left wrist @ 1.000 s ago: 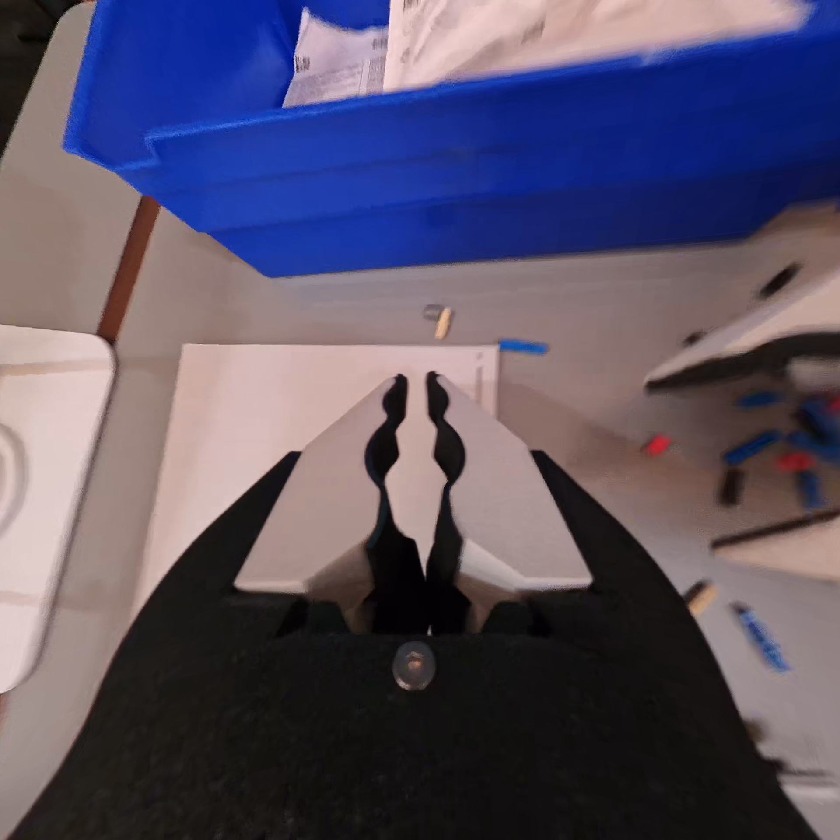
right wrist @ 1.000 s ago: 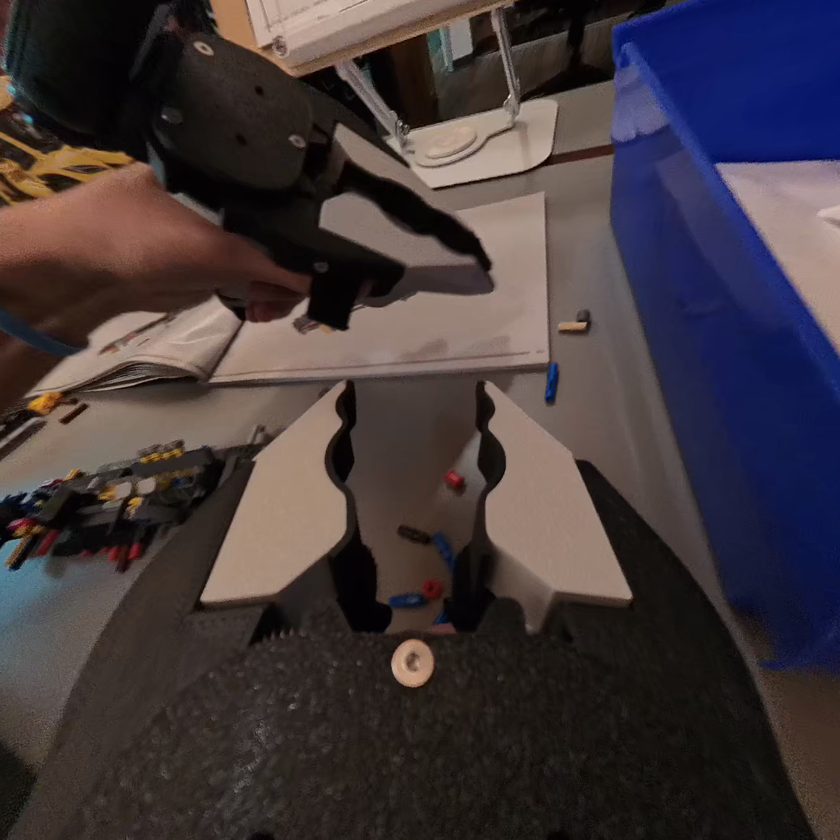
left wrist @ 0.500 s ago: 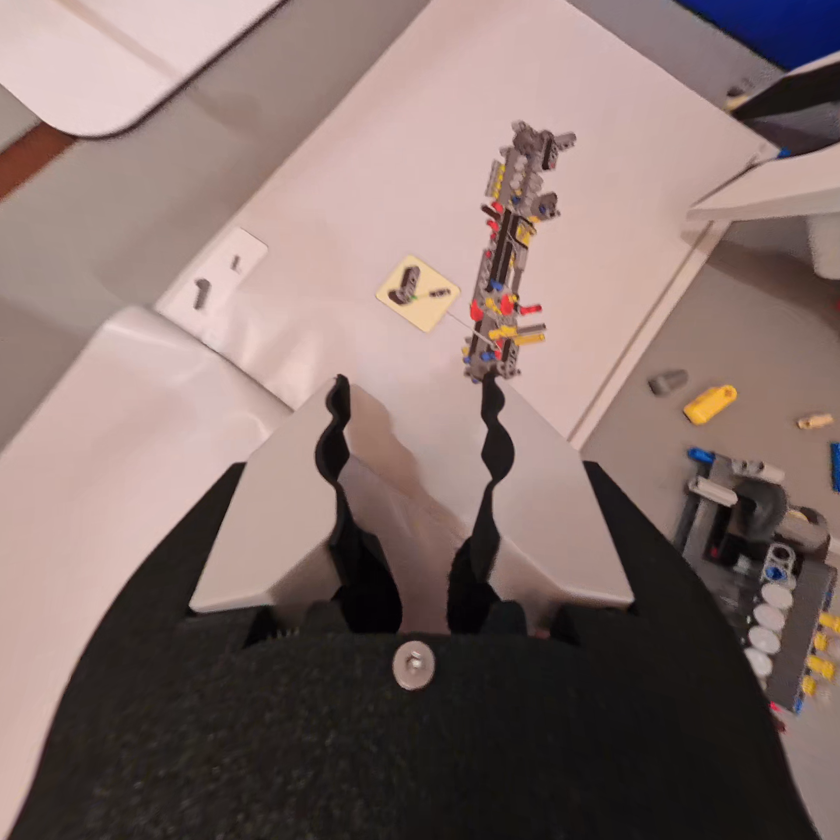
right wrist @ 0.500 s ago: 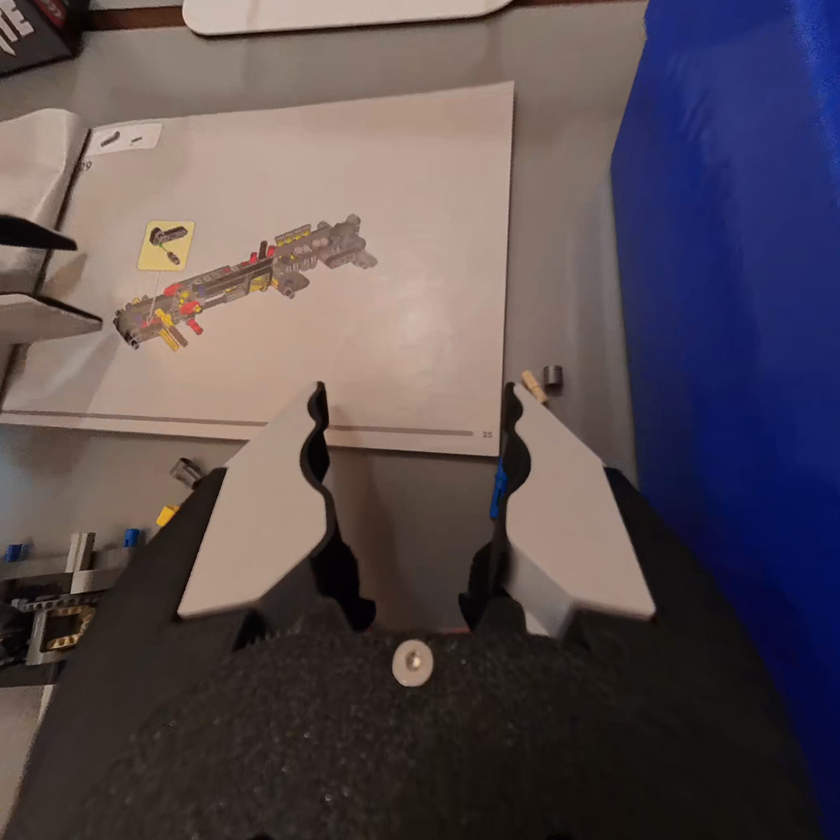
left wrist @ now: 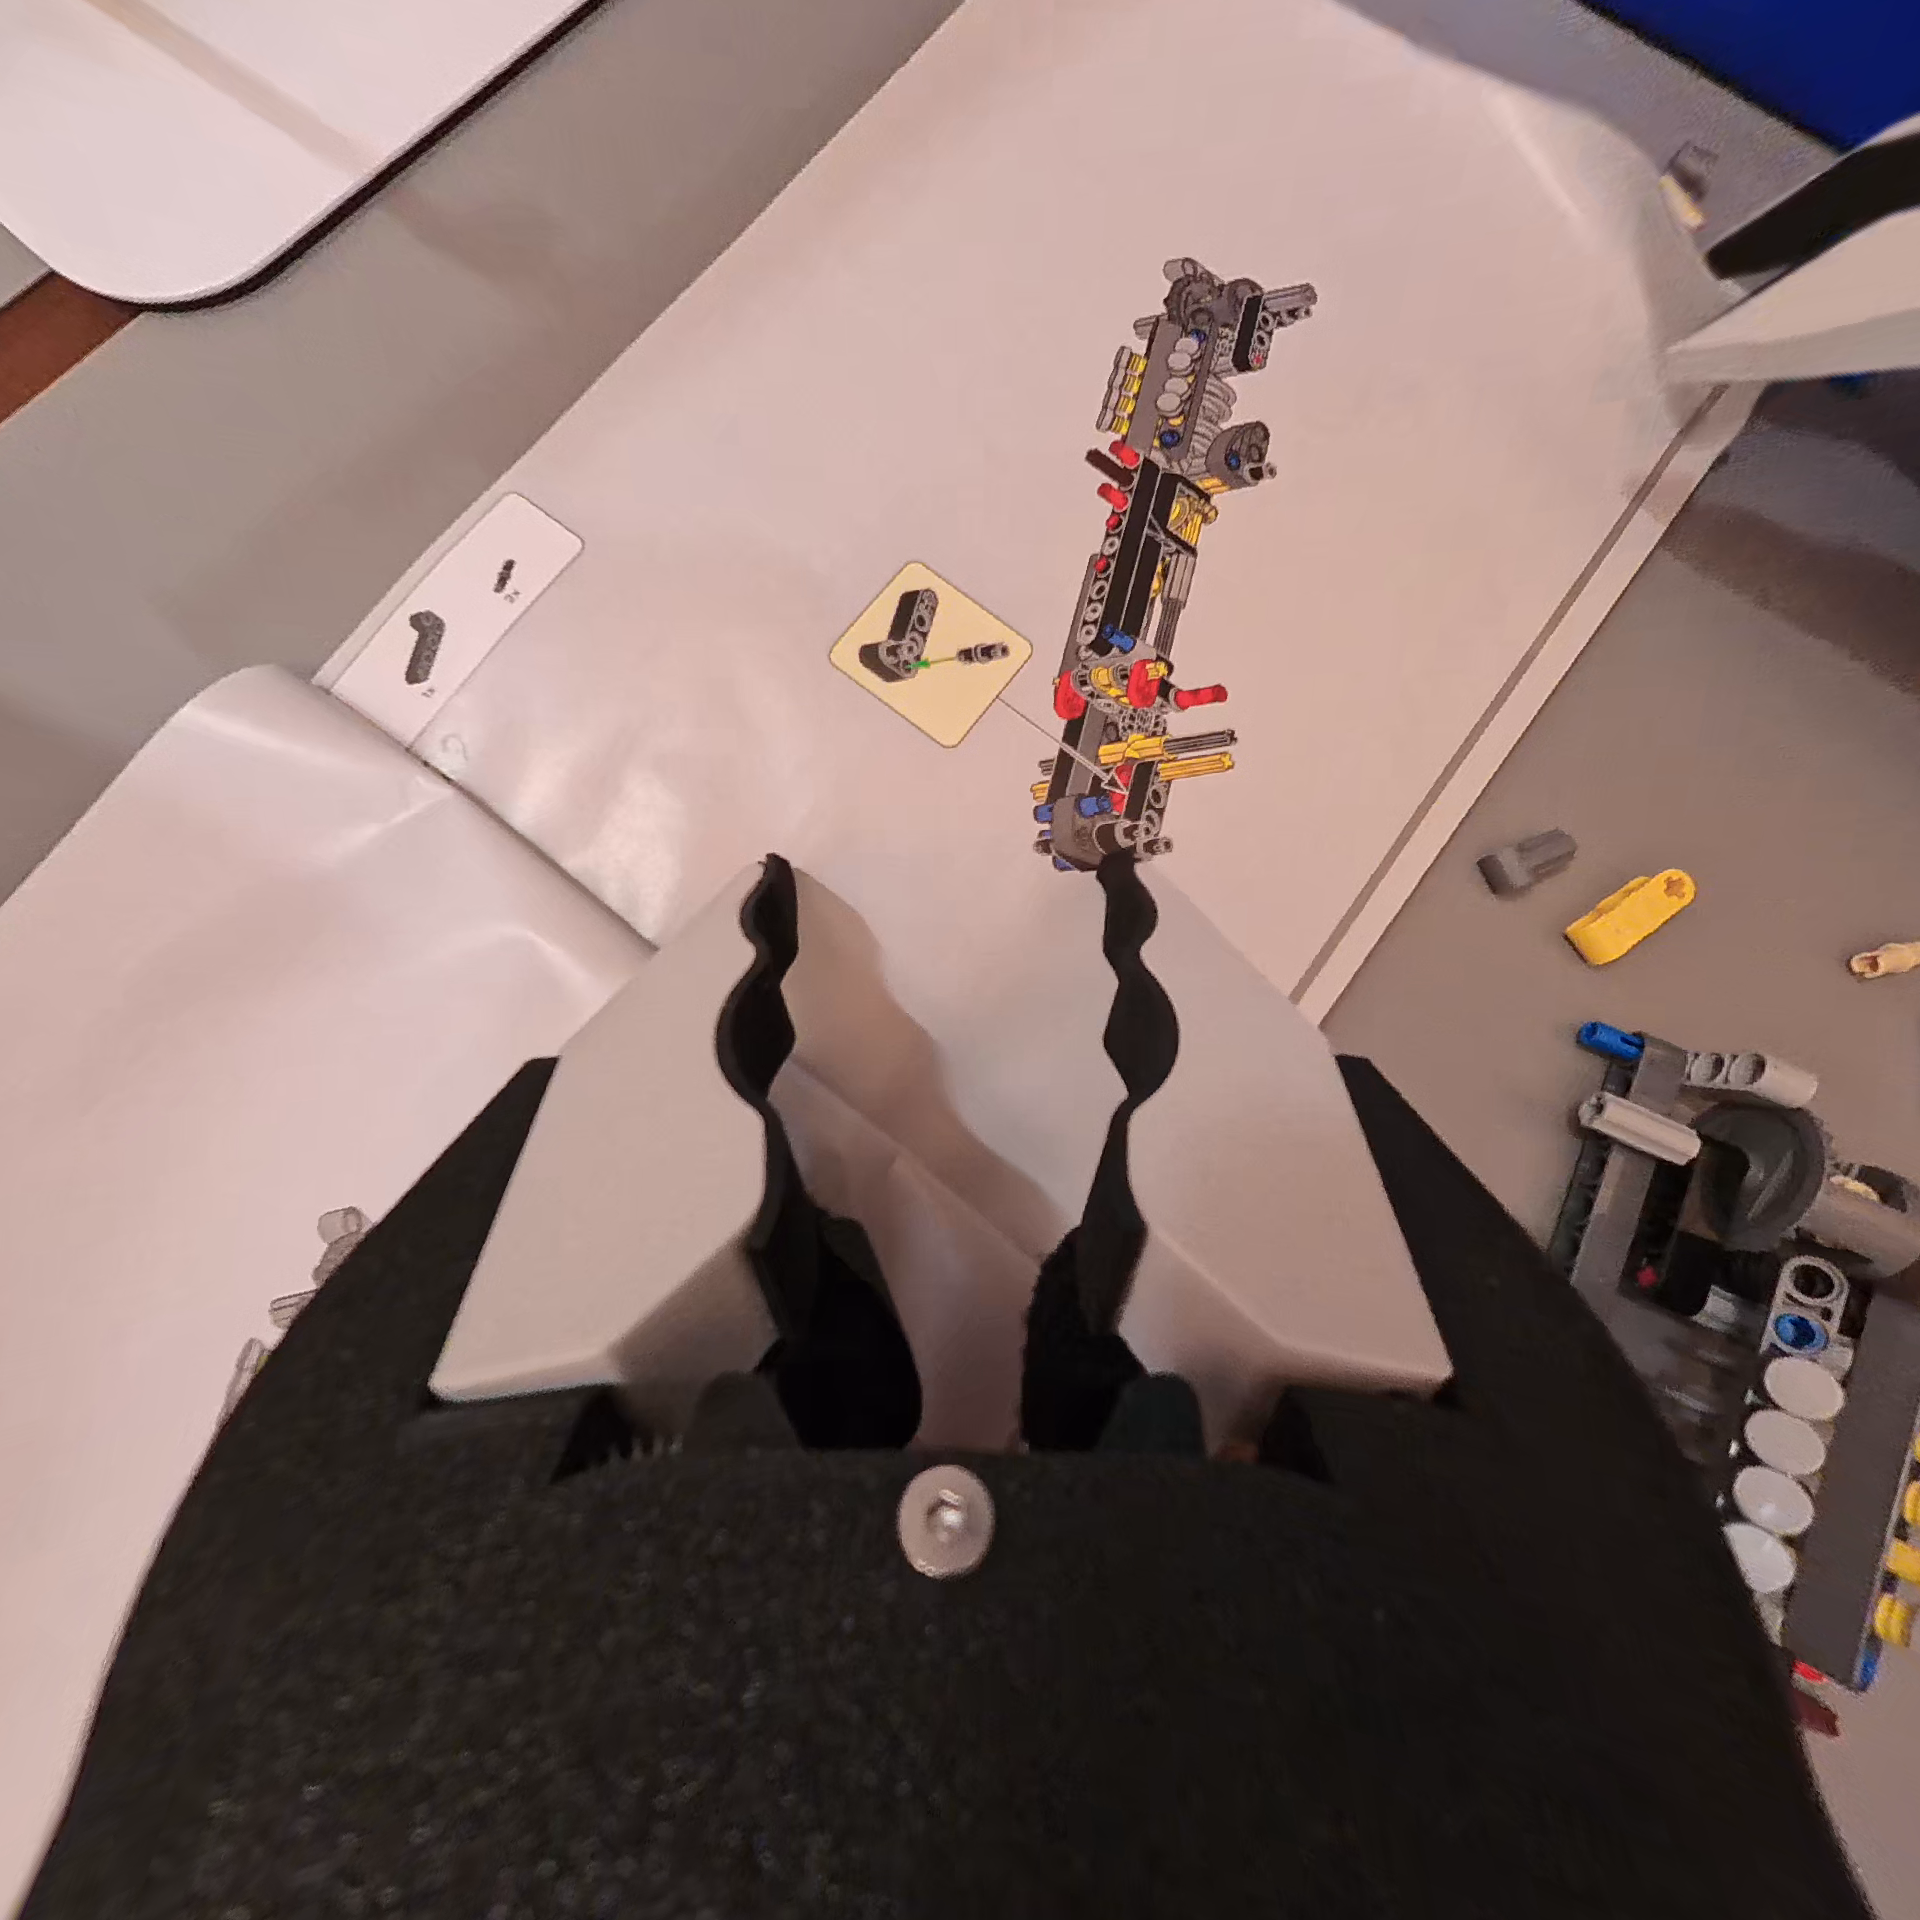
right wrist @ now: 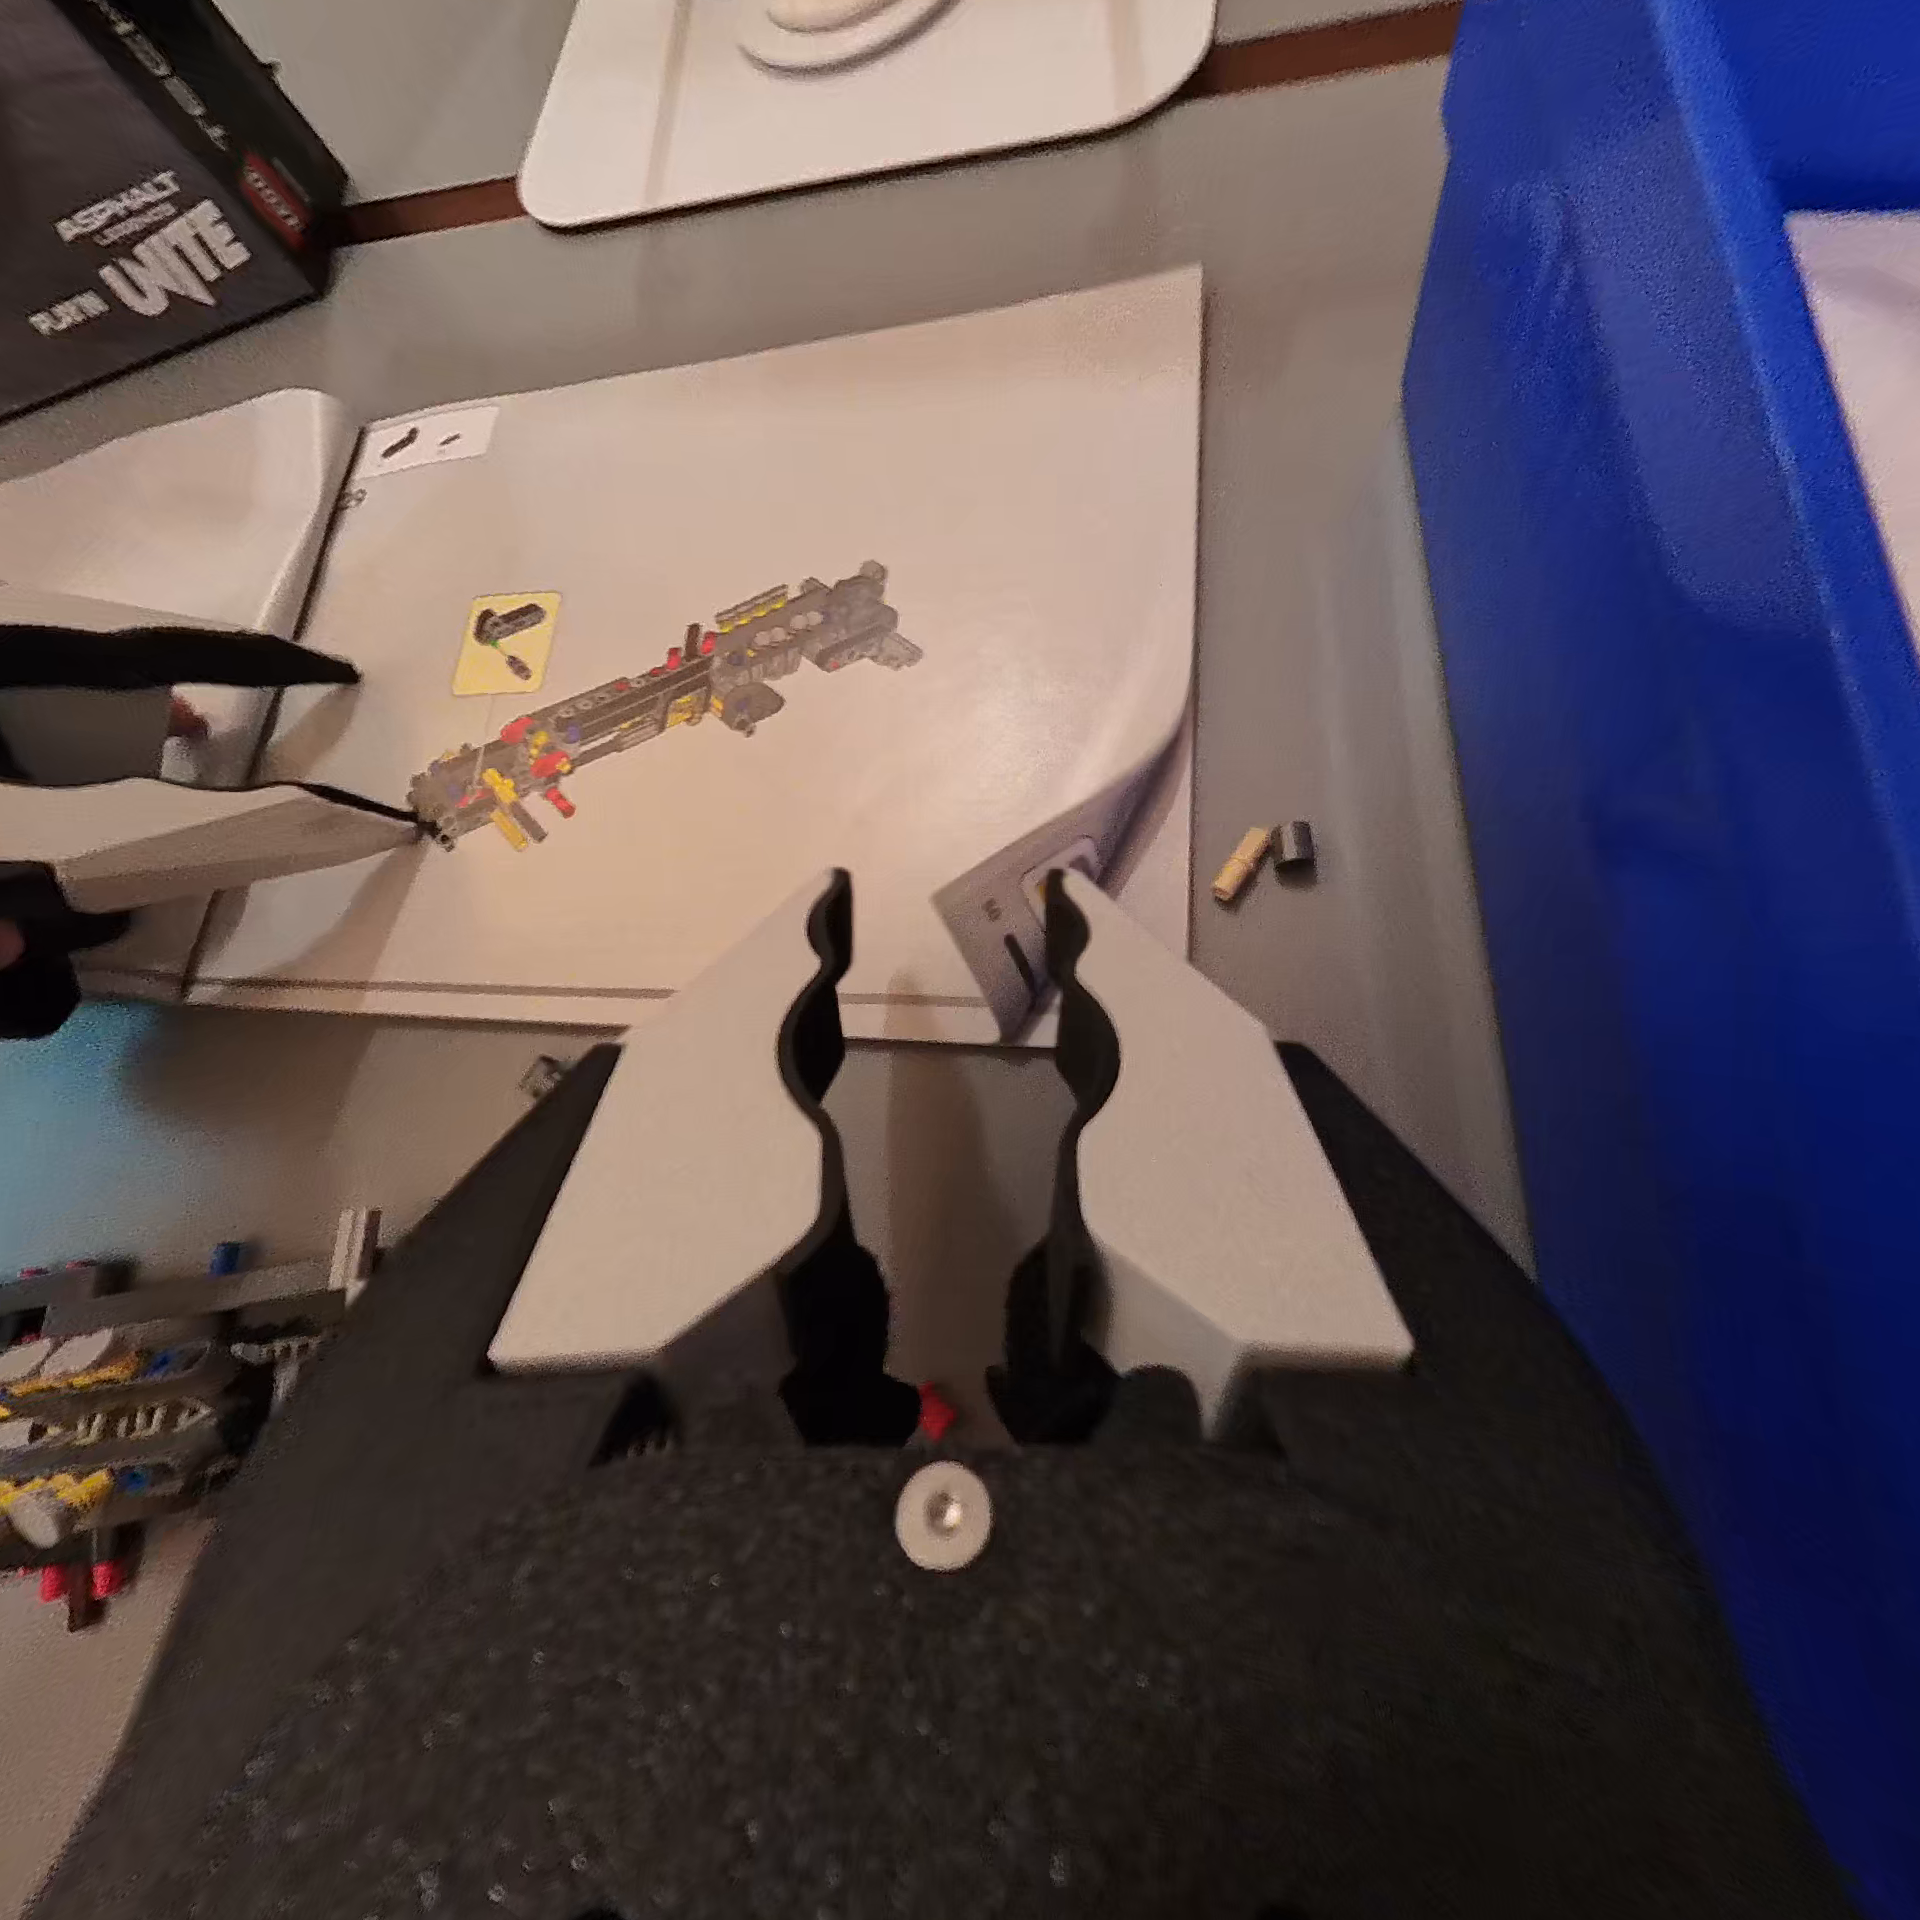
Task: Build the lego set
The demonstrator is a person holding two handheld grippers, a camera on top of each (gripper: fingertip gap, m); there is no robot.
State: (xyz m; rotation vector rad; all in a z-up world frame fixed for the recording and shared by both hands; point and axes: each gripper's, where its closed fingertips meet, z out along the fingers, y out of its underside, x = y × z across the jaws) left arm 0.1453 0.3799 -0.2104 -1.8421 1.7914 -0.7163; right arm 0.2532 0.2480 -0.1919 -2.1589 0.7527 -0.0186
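The open instruction booklet (left wrist: 935, 312) lies on the grey table, its page showing a printed picture of the long model. My left gripper (left wrist: 943, 868) is open and empty, hovering over the booklet near the fold; it also shows in the right wrist view (right wrist: 384, 748). My right gripper (right wrist: 945, 883) is open over the booklet's (right wrist: 831, 520) near right corner. That page corner (right wrist: 1013, 914) curls up against the right fingertip. The part-built grey Lego model (left wrist: 1745, 1247) lies beside the booklet; in the right wrist view it (right wrist: 125, 1403) is at the lower left.
A blue bin (right wrist: 1662, 831) walls off the right side. A black box (right wrist: 156, 208) and a white stand base (right wrist: 883, 104) lie beyond the booklet. Loose pieces lie about: yellow (left wrist: 1631, 914), grey (left wrist: 1527, 860), tan (right wrist: 1242, 868), red (right wrist: 935, 1408).
My left gripper swung from facing the blue bin to over the booklet and opened. My right gripper moved forward to the booklet's corner, its jaws narrowed, and the page corner lifted.
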